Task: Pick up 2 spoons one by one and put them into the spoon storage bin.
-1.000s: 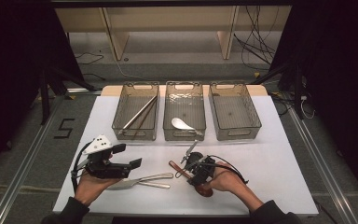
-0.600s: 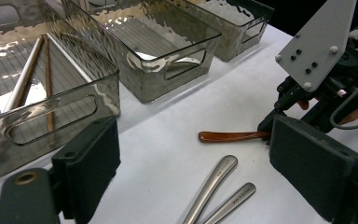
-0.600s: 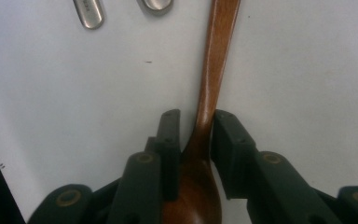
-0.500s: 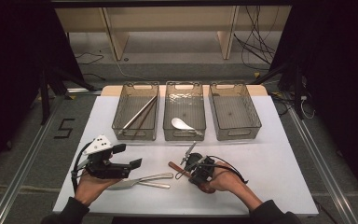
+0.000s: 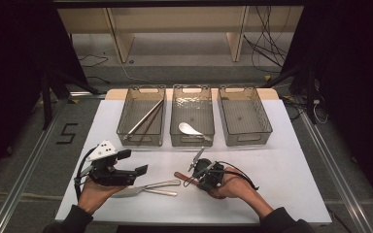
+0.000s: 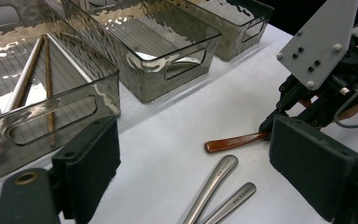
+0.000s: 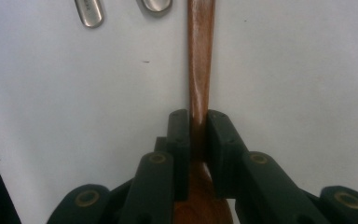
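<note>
Right gripper [image 7: 196, 140] jaws just closed, now clamp wooden handle [image 7: 200, 56]; left gripper [image 6: 196, 182] agape, apparently empty.

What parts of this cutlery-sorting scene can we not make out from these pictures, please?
- Wooden utensil: its working end is hidden under the right gripper and cut off by the bottom edge of the right gripper view.
- Two metal utensils: their heads are cut off by the bottom edge of the left gripper view; in the high view the left gripper covers them.
- Right bin: too small in the high view to tell what it holds.

High view looks down; gripper views sit low, sharing the wooden spoon [image 7: 200, 70].
</note>
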`<state>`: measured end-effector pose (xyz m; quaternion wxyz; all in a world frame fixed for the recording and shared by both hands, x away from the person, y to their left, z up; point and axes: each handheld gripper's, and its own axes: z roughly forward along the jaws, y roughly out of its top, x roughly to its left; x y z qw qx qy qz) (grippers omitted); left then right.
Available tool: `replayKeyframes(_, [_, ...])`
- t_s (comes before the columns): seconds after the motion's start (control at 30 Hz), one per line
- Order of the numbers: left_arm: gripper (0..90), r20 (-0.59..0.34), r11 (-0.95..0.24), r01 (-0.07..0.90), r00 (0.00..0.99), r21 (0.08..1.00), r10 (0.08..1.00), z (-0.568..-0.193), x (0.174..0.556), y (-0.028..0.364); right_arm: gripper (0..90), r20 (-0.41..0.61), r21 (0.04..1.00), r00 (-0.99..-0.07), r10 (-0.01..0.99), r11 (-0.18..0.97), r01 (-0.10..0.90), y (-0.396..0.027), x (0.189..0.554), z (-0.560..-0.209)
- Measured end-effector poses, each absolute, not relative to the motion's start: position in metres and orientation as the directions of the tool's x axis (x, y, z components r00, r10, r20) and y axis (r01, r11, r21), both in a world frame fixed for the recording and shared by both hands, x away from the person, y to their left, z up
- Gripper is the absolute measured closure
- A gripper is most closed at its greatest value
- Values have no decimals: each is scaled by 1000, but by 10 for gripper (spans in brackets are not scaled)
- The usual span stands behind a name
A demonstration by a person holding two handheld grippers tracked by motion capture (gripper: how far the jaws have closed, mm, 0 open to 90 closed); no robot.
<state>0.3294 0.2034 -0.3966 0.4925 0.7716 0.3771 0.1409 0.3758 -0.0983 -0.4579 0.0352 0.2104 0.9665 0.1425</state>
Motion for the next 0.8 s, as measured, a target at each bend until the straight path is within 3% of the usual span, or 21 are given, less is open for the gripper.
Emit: replayKeyframes(0.8, [154,-162,-229,449,677,864,718,-397,330,203,821,30,404,-868,496,788,465,-125,388,-430])
